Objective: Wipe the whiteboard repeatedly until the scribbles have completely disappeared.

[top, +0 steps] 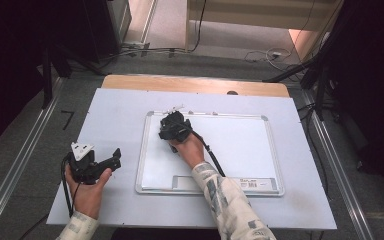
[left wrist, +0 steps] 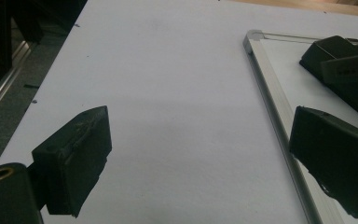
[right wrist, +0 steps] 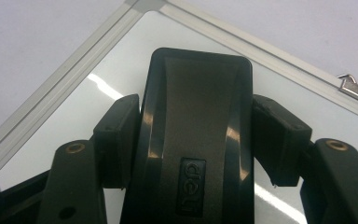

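A white board (top: 240,145) with a silver frame lies flat on the pale table cover. My right gripper (top: 172,124) is over the board's far left corner, shut on a black board eraser (right wrist: 198,116). Its two pads press the eraser's long sides, and the eraser's face rests on the white surface near the frame corner (right wrist: 65,88). My left gripper (top: 114,157) rests on the cover to the left of the board, held in a hand. It is open (left wrist: 205,154), with only bare cover between its jaws. The board's left frame (left wrist: 270,93) runs just inside its right jaw.
The pale cover (top: 115,115) spans a wooden table (top: 195,82). Metal rails (top: 20,165) run along both sides on the floor. A small metal hanger clip (right wrist: 354,88) sits on the board's far frame. A cable (top: 212,157) trails from the right gripper across the board.
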Motion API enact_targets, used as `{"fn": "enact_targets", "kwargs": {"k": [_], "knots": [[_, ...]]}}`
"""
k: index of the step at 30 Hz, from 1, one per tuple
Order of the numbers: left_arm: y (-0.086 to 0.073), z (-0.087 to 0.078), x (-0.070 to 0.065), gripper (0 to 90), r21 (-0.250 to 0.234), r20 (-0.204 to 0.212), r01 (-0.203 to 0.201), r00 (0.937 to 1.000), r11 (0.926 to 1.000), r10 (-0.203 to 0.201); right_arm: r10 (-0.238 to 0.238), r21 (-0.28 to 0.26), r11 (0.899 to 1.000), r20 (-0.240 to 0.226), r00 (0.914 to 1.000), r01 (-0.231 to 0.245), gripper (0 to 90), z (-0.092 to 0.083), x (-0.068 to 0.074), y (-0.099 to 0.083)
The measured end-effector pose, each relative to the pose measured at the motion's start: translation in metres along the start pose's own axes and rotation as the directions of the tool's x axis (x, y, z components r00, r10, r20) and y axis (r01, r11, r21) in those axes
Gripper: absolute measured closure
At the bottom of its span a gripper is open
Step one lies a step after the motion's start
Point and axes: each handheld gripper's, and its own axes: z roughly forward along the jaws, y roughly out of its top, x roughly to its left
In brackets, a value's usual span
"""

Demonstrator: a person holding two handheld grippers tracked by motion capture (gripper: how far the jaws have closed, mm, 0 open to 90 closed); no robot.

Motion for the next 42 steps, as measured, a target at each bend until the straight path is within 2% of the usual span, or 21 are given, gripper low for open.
{"fn": "enact_targets", "kwargs": {"k": [2,4,6,9,12,17,20,23,28,31,37,42], "knots": [[0.0,-0.001,0.001,6.5,-0.005,-0.001,0.002,1.0,1.0,-0.002,0.006,-0.011,1.0,0.029,0.9996,-0.006,35.6,-0.001,-0.007,-0.002],[0.0,-0.002,0.001,6.4,-0.003,-0.003,0.003,1.0,1.0,-0.003,0.046,-0.018,0.999,0.044,0.998,-0.045,35.6,0.002,-0.017,0.0],[0.0,-0.002,0.001,6.4,-0.004,-0.002,0.004,1.0,1.0,-0.004,0.061,-0.022,0.998,0.054,0.9967,-0.06,35.7,0.005,-0.019,0.003],[0.0,-0.001,0.001,6.4,-0.002,-0.001,0.003,1.0,1.0,-0.003,0.065,-0.021,0.998,0.06,0.9961,-0.064,36.1,0.008,-0.015,0.008],[0.0,0.0,-0.001,6.4,0.0,0.001,0.0,1.0,1.0,0.0,0.045,-0.026,0.999,0.043,0.9981,-0.044,36.4,0.009,-0.005,0.009],[0.0,0.001,-0.001,6.4,0.002,0.004,-0.005,1.0,1.0,0.005,0.011,-0.031,0.999,0.015,0.9998,-0.011,36.5,0.004,0.01,0.003],[0.0,0.0,0.0,6.5,0.0,0.003,-0.002,1.0,1.0,0.002,-0.02,-0.039,0.999,0.002,0.9998,0.02,36.4,-0.001,0.014,-0.004],[0.0,-0.001,0.001,6.4,-0.003,0.002,0.0,1.0,1.0,0.0,-0.022,-0.048,0.999,0.007,0.9997,0.022,36.4,-0.005,0.007,-0.01],[-0.001,-0.001,0.0,6.4,0.001,-0.001,-0.004,1.0,1.0,0.004,0.032,-0.048,0.998,0.041,0.9986,-0.03,36.5,-0.004,-0.02,-0.01],[-0.001,0.0,-0.001,6.4,0.003,0.0,-0.003,1.0,1.0,0.003,0.054,-0.063,0.997,0.057,0.9969,-0.05,36.5,0.0,-0.028,-0.007],[-0.001,0.001,-0.001,6.5,0.007,0.003,-0.005,1.0,1.0,0.005,0.056,-0.067,0.996,0.07,0.996,-0.051,36.7,0.007,-0.025,0.001],[-0.001,0.001,-0.002,6.4,0.009,0.004,-0.009,1.0,0.9999,0.009,0.036,-0.072,0.997,0.05,0.9981,-0.032,36.8,0.006,-0.014,0.0]]}}
